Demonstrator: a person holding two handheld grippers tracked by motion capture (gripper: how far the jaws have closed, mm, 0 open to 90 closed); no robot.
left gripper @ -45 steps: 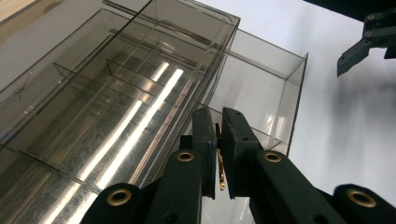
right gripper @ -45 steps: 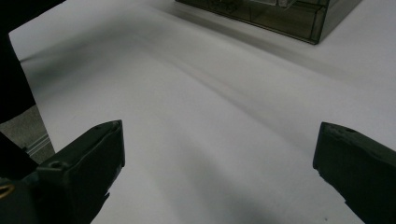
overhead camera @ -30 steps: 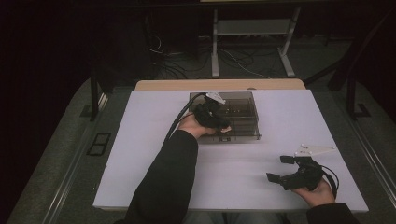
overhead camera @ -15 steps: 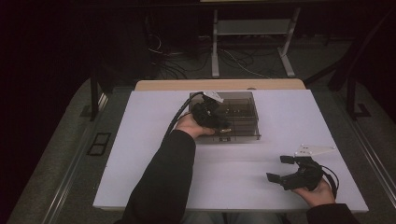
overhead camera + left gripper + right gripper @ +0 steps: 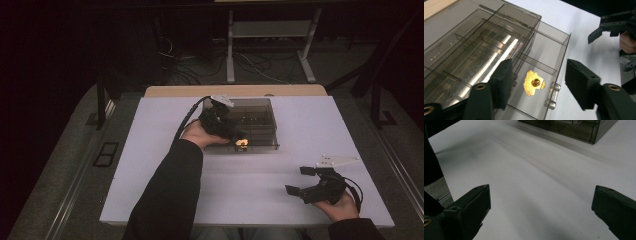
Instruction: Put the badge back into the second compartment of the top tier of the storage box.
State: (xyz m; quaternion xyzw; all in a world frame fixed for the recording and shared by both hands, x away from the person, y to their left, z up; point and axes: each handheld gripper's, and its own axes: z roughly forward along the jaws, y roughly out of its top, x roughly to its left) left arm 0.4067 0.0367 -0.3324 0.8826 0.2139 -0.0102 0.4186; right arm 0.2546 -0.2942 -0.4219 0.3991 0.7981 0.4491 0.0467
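A person's left arm, in a dark sleeve point(image 5: 167, 195), reaches forward across the white table point(image 5: 150, 165) with the hand point(image 5: 197, 135) cupped under the left gripper point(image 5: 536, 75), which is held over the near edge of a smoky clear plastic box point(image 5: 260, 122) standing toward the far side of the table. In the left gripper view the two black jaws are spread wide apart and hold nothing; between them, lower down, a small gold pin point(image 5: 534, 82) lies flat on the floor of a pulled-out drawer point(image 5: 554, 47) of the box, near the drawer's front wall and touching neither jaw. In the high view the pin shows as a bright spot at the box's near edge, just beside the gripper's tip. The right hand point(image 5: 337, 207) rests low at the near right corner of the table, palm under the right gripper point(image 5: 300, 181), which points left and is well apart from the box. Its jaws also stand wide open and empty above bare white table.
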